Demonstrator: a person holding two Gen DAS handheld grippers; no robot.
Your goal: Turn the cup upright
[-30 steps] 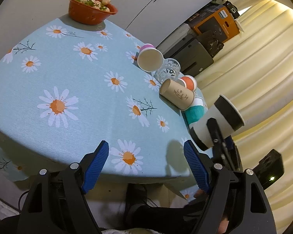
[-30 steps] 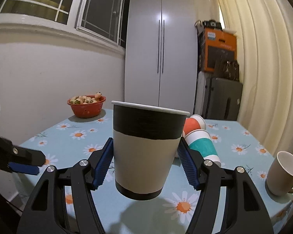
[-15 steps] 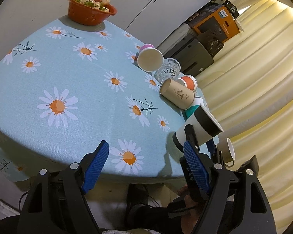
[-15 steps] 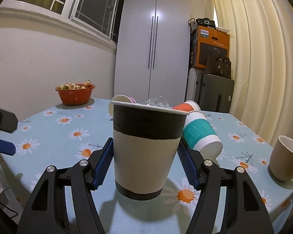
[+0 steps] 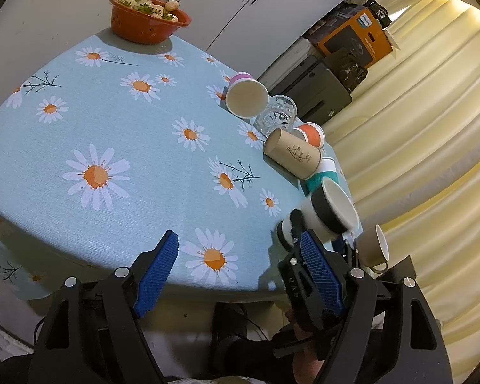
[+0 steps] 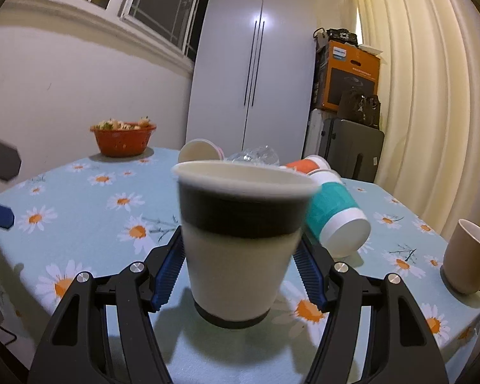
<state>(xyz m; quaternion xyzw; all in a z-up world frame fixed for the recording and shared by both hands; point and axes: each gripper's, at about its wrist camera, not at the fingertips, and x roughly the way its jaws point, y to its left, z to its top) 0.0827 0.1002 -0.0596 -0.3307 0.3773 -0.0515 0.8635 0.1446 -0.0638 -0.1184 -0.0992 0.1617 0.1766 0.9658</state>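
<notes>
The black-and-white cup shows in the left wrist view near the table's front edge, mouth up, beside the beige mug, with the teal cup lying just behind it; the left gripper hangs off the table edge, jaws wide apart, carrying nothing. In the right wrist view, the cup stands upright between the blue pads of the right gripper, teal cup just behind it, mug well off to its side. The pads look slightly parted from the cup's wall, though blur leaves contact uncertain. I'd judge it's being set down: let the base sit flat, spread evenly, then draw straight back without nudging the rim.
</notes>
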